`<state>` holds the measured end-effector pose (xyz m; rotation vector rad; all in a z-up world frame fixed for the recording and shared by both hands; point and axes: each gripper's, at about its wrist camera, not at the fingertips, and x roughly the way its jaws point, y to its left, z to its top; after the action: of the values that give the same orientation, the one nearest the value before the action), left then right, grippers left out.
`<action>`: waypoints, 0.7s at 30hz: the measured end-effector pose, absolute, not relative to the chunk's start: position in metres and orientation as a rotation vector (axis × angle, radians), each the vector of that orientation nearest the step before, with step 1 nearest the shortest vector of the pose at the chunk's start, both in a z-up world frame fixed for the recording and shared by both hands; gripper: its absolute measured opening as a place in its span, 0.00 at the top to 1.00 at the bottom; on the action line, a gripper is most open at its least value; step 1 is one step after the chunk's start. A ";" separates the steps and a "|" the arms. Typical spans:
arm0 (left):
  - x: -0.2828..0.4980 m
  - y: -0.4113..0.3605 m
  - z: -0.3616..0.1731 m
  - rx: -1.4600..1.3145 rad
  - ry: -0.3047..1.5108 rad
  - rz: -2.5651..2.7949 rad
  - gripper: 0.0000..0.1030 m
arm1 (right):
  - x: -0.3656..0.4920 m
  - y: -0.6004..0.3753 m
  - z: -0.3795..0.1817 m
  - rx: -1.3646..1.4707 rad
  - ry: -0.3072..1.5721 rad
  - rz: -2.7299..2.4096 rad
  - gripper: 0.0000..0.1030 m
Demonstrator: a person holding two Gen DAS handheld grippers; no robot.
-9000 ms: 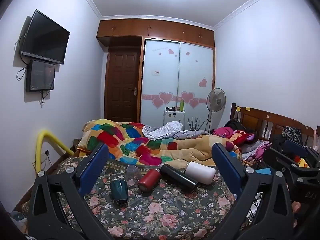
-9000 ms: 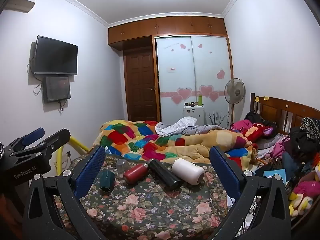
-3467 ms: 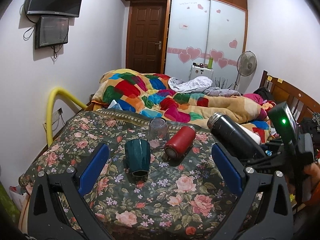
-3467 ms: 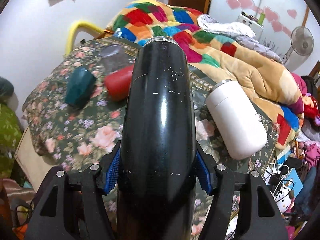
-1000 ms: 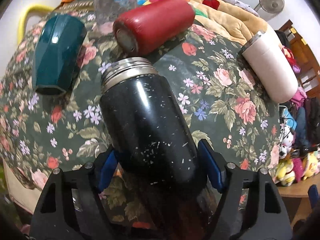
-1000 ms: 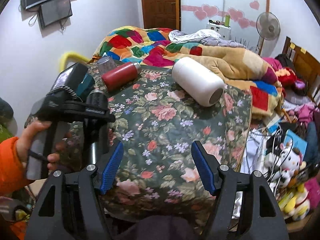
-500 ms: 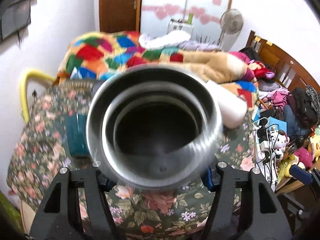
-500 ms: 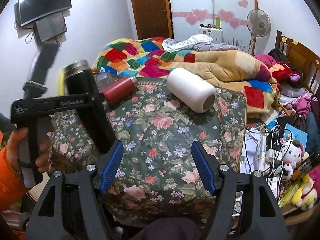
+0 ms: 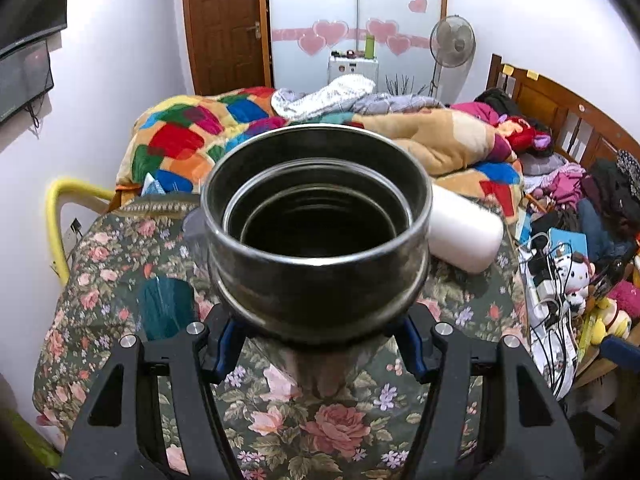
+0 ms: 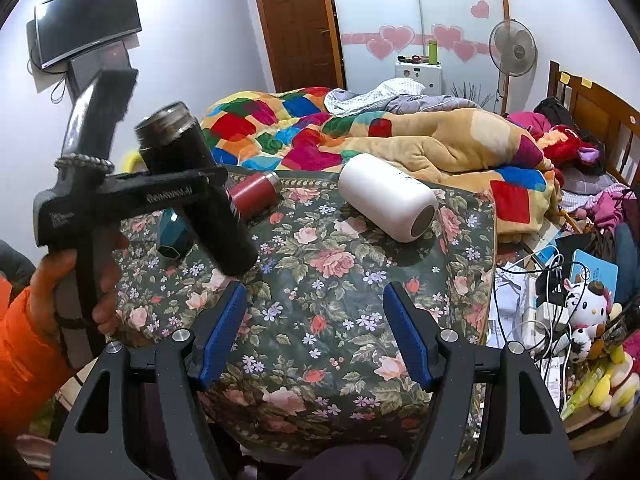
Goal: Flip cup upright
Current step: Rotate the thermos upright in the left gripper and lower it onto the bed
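Observation:
My left gripper (image 9: 318,340) is shut on a tall black metal cup (image 9: 316,240). The cup's open steel mouth points toward the left wrist camera and fills the middle of that view. In the right wrist view the same cup (image 10: 200,192) is held in the air above the floral table (image 10: 320,320), tilted, mouth up and to the left, with the left gripper (image 10: 200,190) clamped across its middle. My right gripper (image 10: 316,336) is open and empty over the table's front part.
A white cup (image 10: 388,202) lies on its side at the table's back right. A red bottle (image 10: 256,194) and a teal cup (image 10: 174,236) lie on their sides at the left. Bedding lies behind; cables and toys (image 10: 576,312) sit at the right.
My left gripper has lifted the black cup off the table and turned it, mouth now upward. The right gripper has let it go earlier and stays open in front.

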<state>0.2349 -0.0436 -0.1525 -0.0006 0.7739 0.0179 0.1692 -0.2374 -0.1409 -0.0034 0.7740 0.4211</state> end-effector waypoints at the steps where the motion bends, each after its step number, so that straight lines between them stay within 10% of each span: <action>1: 0.234 -0.045 -0.157 0.001 0.780 0.016 0.38 | 0.170 -0.236 -0.142 -0.005 0.779 0.422 0.34; 21: 0.202 -0.048 -0.164 0.033 0.844 -0.036 0.34 | 0.155 -0.218 -0.128 -0.025 0.765 0.438 0.34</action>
<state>0.2024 -0.0478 -0.1638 0.0334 0.8441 -0.0362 0.1548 -0.2176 -0.1276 -0.0246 0.7655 0.4378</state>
